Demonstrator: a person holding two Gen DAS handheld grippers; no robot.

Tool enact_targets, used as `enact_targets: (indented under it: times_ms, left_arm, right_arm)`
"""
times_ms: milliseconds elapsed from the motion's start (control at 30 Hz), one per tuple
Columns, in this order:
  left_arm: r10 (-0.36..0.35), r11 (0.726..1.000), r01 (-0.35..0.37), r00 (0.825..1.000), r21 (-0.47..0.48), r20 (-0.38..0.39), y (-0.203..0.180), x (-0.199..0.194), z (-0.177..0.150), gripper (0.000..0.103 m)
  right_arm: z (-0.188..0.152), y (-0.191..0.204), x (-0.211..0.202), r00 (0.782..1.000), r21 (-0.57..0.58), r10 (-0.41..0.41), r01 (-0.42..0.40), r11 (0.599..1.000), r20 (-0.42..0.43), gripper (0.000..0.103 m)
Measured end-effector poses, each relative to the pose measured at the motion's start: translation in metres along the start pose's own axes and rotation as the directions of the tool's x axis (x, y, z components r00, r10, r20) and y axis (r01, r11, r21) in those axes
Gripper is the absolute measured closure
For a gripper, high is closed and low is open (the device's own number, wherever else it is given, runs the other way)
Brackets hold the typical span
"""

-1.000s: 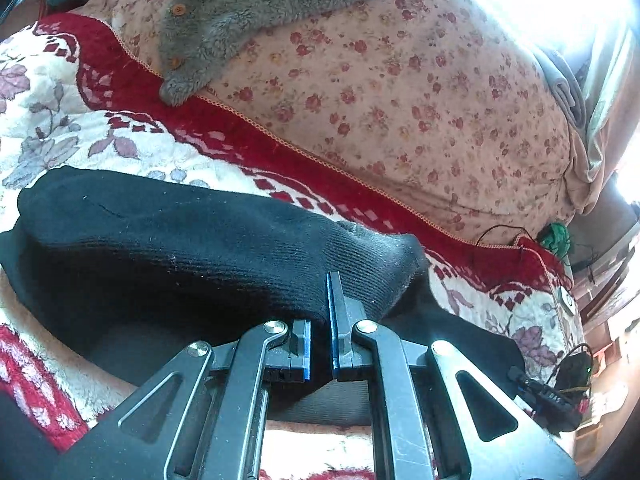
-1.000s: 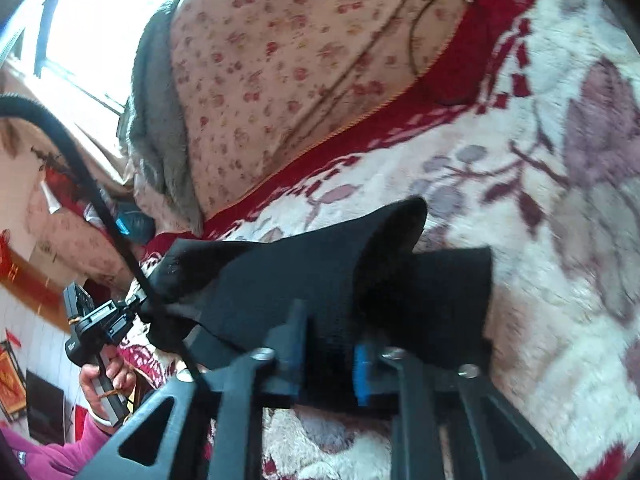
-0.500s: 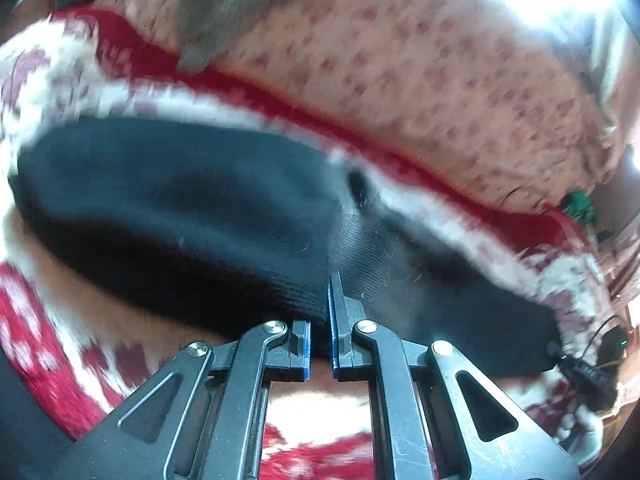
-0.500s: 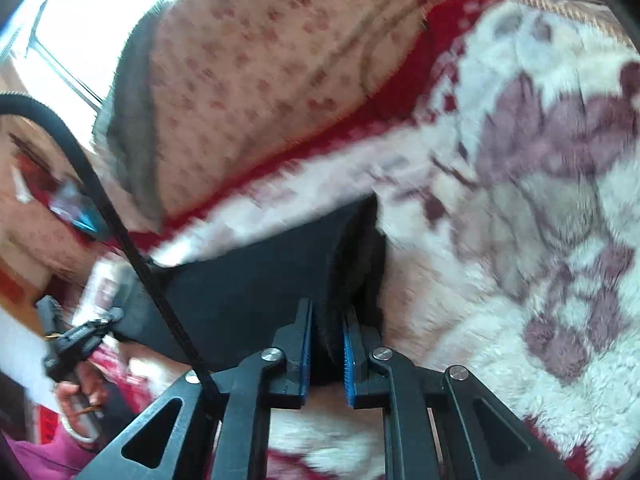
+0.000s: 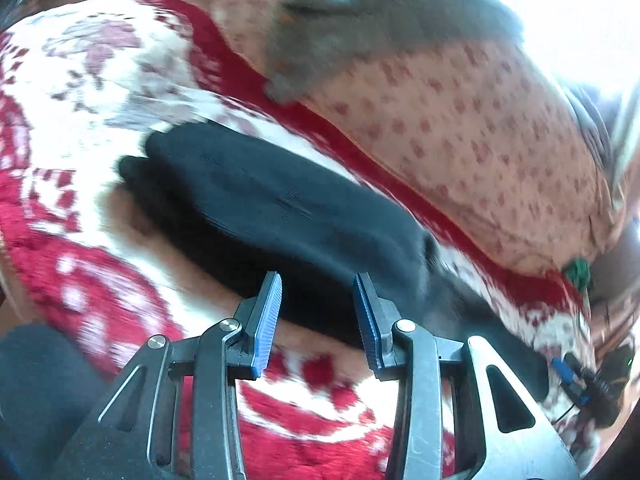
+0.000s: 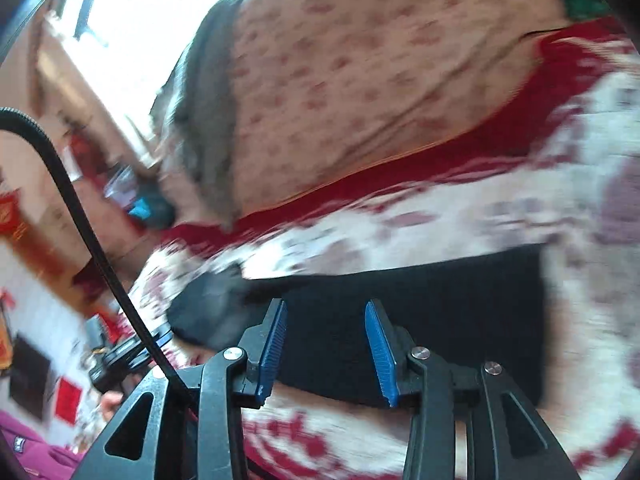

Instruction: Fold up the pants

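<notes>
Across the middle of both frames the folded black pants (image 5: pixel 280 208) (image 6: pixel 420 320) lie on the red-and-white blanket (image 5: pixel 80 100) (image 6: pixel 500 216). Both the left gripper (image 5: pixel 316 312) and right gripper (image 6: pixel 326 348) have their blue fingers spread apart, holding nothing. Only the right view shows a black cable (image 6: pixel 80 216) at left; only the left shows the grey garment (image 5: pixel 380 28) at upper centre clearly.

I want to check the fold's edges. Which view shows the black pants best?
The left wrist view: the black pants lie along the blanket with layered edges visible beyond the open left gripper. The right wrist view shows only a flat dark slab behind the open right gripper.
</notes>
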State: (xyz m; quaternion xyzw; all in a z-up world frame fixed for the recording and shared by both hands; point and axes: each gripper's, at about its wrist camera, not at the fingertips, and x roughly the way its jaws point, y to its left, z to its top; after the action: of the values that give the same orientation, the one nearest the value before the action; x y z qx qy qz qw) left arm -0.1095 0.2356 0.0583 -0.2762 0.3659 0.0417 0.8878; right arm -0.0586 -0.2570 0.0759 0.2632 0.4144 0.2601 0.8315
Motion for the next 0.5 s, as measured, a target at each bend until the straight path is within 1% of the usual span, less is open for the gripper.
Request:
enact_targets:
  times_ms: [67, 100, 133, 200, 233, 267, 300, 333, 367, 400, 433, 500]
  left_arm:
    - [0.014, 0.999, -0.013, 1.0, -0.044, 0.021, 0.018, -0.005, 0.009, 0.058]
    - [0.015, 0.997, -0.013, 0.999, -0.073, 0.029, 0.026, -0.006, 0.012, 0.051]
    - [0.009, 0.995, -0.005, 0.999, -0.1, 0.033, 0.032, -0.007, 0.015, 0.049]
    - [0.002, 0.99, 0.003, 0.999, -0.141, 0.038, 0.045, -0.007, 0.021, 0.049]
    - [0.01, 0.989, -0.004, 0.999, -0.15, 0.039, 0.05, -0.005, 0.024, 0.049]
    - [0.019, 0.987, -0.013, 0.999, -0.159, 0.041, 0.053, -0.003, 0.026, 0.049]
    - [0.026, 0.985, -0.019, 0.999, -0.172, 0.04, 0.056, 0.0, 0.028, 0.049]
    - [0.024, 0.982, -0.017, 0.999, -0.189, 0.036, 0.06, 0.003, 0.031, 0.049]
    - [0.019, 0.979, -0.013, 0.999, -0.203, 0.032, 0.063, 0.005, 0.032, 0.049]
    - [0.015, 0.977, -0.01, 1.0, -0.215, 0.023, 0.066, 0.009, 0.035, 0.049]
    - [0.012, 0.975, -0.009, 1.0, -0.224, 0.013, 0.067, 0.014, 0.037, 0.049]
    - [0.01, 0.975, -0.007, 1.0, -0.224, 0.01, 0.065, 0.022, 0.041, 0.049]
  right_arm:
    - [0.003, 0.017, 0.03, 0.997, -0.017, 0.056, -0.057, 0.998, -0.047, 0.064]
    - [0.006, 0.027, 0.048, 0.995, -0.029, 0.078, -0.08, 0.996, -0.068, 0.064]
    - [0.008, 0.037, 0.063, 0.991, -0.041, 0.103, -0.107, 0.993, -0.087, 0.064]
    - [0.011, 0.055, 0.093, 0.982, -0.058, 0.139, -0.147, 0.987, -0.126, 0.064]
    - [0.015, 0.067, 0.114, 0.976, -0.064, 0.159, -0.17, 0.983, -0.147, 0.064]
    - [0.016, 0.071, 0.123, 0.973, -0.064, 0.171, -0.183, 0.981, -0.154, 0.064]
    - [0.022, 0.08, 0.141, 0.967, -0.06, 0.192, -0.205, 0.977, -0.169, 0.063]
    - [0.025, 0.083, 0.151, 0.963, -0.055, 0.202, -0.215, 0.975, -0.178, 0.06]
    - [0.029, 0.087, 0.161, 0.96, -0.048, 0.212, -0.224, 0.973, -0.183, 0.053]
    - [0.034, 0.093, 0.174, 0.956, -0.041, 0.227, -0.239, 0.97, -0.188, 0.049]
    - [0.04, 0.098, 0.192, 0.95, -0.037, 0.235, -0.248, 0.968, -0.206, 0.049]
    - [0.047, 0.104, 0.216, 0.943, -0.039, 0.225, -0.242, 0.97, -0.245, 0.049]
